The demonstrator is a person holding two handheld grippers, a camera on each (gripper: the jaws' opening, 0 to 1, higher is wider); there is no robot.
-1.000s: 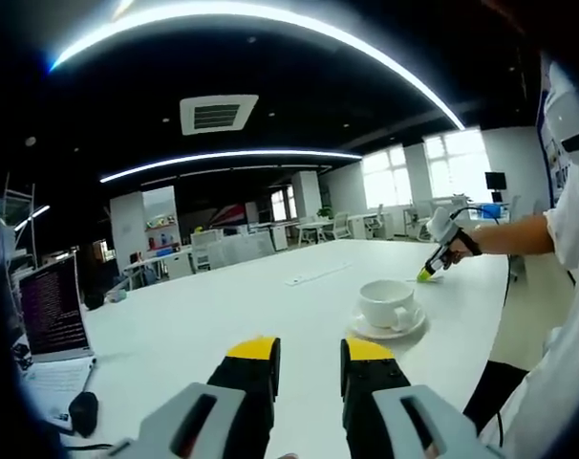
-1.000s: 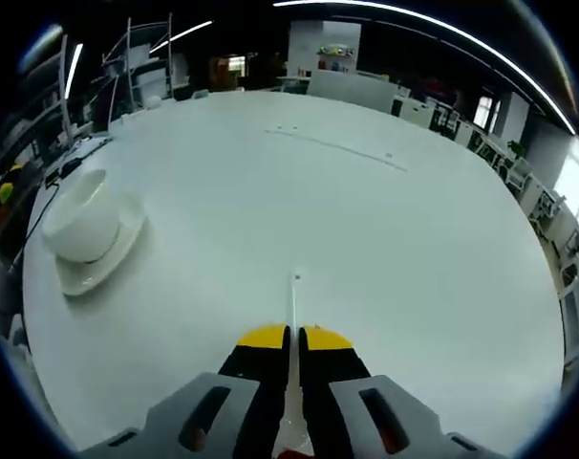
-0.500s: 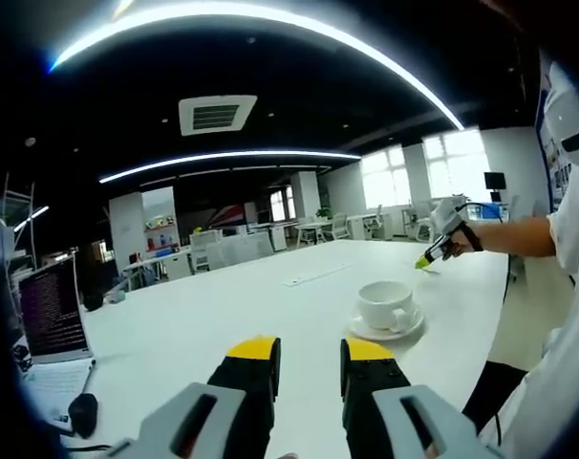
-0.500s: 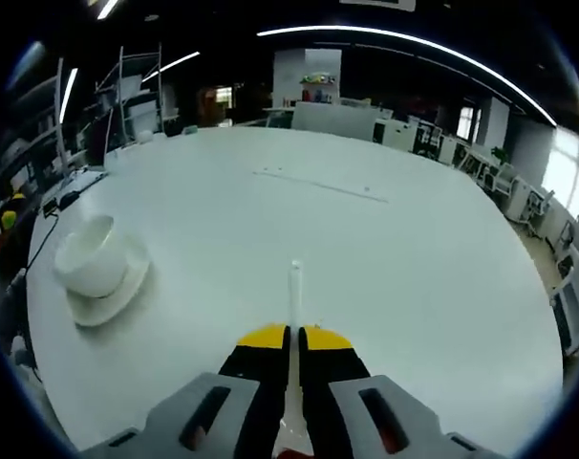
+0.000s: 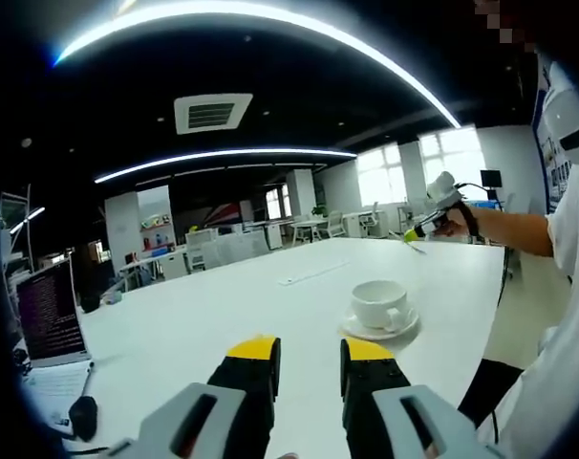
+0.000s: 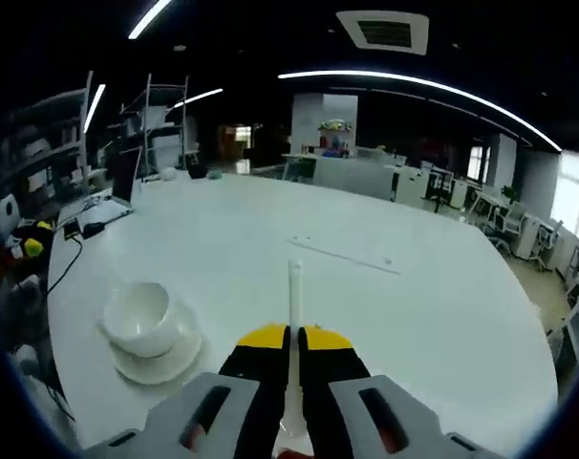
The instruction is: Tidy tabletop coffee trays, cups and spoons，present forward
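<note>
The right gripper (image 6: 290, 337) is clamped on a thin white spoon (image 6: 293, 296), apparently held clear above the white table (image 6: 366, 306). The left gripper (image 5: 309, 350) hangs parted and empty, with the cup (image 5: 377, 303) on its saucer (image 5: 380, 330) ahead to its right.

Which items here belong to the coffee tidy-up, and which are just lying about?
Job:
- cup on its saucer
- spoon, clamped in the right gripper
- left gripper, open, holding nothing

Lying about:
- laptop at the table edge
- cable
- strip set in the tabletop
</note>
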